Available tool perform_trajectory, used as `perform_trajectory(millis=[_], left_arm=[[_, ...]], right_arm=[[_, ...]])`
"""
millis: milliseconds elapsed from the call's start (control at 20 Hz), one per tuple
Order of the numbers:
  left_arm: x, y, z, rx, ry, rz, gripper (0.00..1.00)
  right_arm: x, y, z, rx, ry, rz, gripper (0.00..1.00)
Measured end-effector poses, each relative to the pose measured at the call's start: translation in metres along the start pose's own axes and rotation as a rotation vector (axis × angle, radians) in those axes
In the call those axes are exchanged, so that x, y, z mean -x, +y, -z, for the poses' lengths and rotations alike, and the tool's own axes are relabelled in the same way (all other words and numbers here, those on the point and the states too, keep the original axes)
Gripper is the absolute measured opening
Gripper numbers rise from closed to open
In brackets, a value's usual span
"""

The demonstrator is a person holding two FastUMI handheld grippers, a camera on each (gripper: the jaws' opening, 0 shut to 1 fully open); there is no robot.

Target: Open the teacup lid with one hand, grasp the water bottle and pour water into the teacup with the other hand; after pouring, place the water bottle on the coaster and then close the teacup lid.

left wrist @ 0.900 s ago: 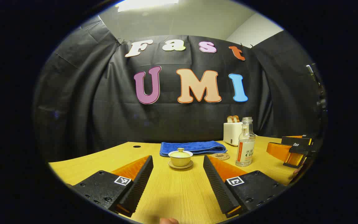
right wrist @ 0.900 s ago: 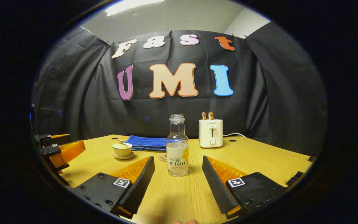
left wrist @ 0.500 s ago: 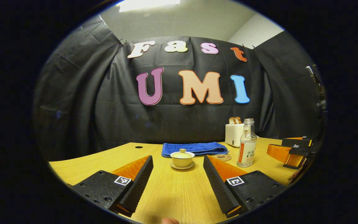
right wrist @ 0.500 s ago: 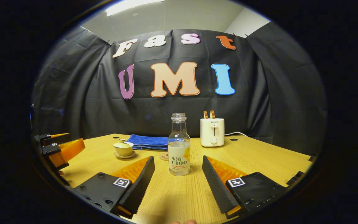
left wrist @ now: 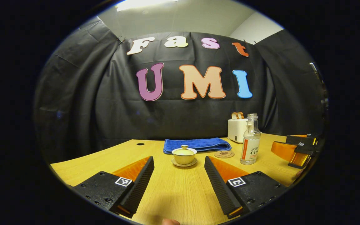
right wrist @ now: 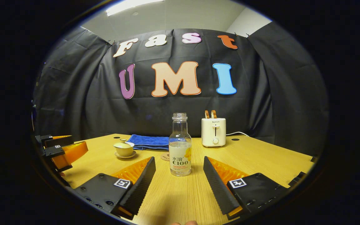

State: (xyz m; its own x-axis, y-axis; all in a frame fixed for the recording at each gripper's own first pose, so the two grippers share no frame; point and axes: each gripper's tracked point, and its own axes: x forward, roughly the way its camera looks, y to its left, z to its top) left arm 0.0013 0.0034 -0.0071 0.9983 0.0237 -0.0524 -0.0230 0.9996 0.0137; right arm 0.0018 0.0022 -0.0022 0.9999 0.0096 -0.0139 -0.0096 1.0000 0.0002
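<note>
The lidded teacup (left wrist: 184,155) sits at 12 o'clock beyond the wide-open left gripper (left wrist: 179,170), while the upright water bottle (right wrist: 180,145) stands at 12 o'clock beyond the wide-open right gripper (right wrist: 179,170).

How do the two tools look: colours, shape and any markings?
Both the left tool and the right tool have two black wedge-shaped fingers with ribbed inner faces, translucent orange backing, and black bolted bases carrying small square black-and-white markers.
</note>
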Motion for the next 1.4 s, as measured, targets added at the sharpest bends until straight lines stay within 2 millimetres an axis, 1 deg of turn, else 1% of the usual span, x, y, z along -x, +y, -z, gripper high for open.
perform_trajectory(millis=[300, 500, 750, 900, 1050, 1400], left_arm=[[-0.001, 0.001, 0.000, 0.000, 0.004, 0.001, 0.95], [-0.001, 0.000, 0.003, -0.001, 0.015, 0.009, 0.95], [-0.007, -0.001, 0.008, 0.008, 0.045, 0.017, 0.95], [-0.015, -0.004, 0.011, 0.019, 0.058, 0.022, 0.95], [-0.028, -0.009, 0.013, 0.018, 0.058, 0.036, 0.95], [-0.086, -0.016, 0.019, -0.002, 0.076, 0.033, 0.95]], right_arm=[[0.000, -0.001, 0.001, 0.000, 0.000, 0.000, 0.97], [0.000, 0.000, 0.001, 0.000, 0.000, 0.001, 0.97], [-0.001, 0.000, 0.001, 0.000, 0.001, 0.002, 0.97], [-0.001, 0.001, 0.001, -0.001, 0.002, -0.001, 0.97], [-0.002, 0.001, 0.001, -0.001, 0.002, -0.004, 0.97], [-0.004, -0.001, 0.000, -0.001, 0.002, -0.009, 0.97]])
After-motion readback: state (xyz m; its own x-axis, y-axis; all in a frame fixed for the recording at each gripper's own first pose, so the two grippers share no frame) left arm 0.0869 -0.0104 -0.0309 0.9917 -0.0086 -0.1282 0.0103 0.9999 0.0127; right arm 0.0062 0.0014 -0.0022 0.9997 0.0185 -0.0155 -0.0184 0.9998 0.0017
